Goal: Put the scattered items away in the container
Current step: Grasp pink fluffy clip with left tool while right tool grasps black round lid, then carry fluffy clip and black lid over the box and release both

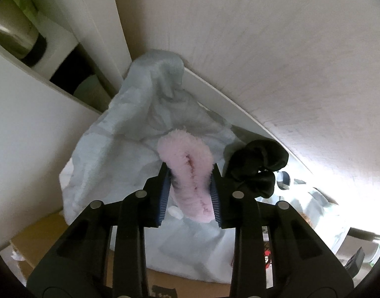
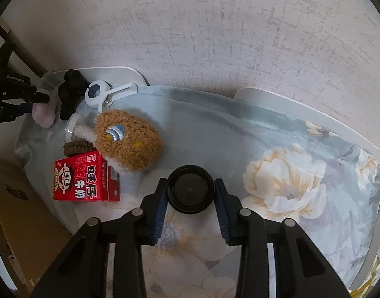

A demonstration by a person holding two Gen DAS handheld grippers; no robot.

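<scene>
Pink fluffy scrunchie (image 1: 187, 173): soft, light, compressible; pinched mid-loop by left gripper (image 1: 190, 171), beside black scrunchie (image 1: 259, 166). Black round lid (image 2: 191, 188): rigid, smooth; clamped at rim by right gripper (image 2: 191, 186).

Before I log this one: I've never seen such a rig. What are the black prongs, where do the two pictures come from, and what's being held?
No robot: a person carries hand-held tongs, each with a camera looking along its fingers. In the left view, the left tongs pinch a pink fluffy scrunchie, beside a black scrunchie. In the right view, the right tongs clasp a black round jar. On the floral cloth lie a red milk carton, a brown plush toy and a white clip.
</scene>
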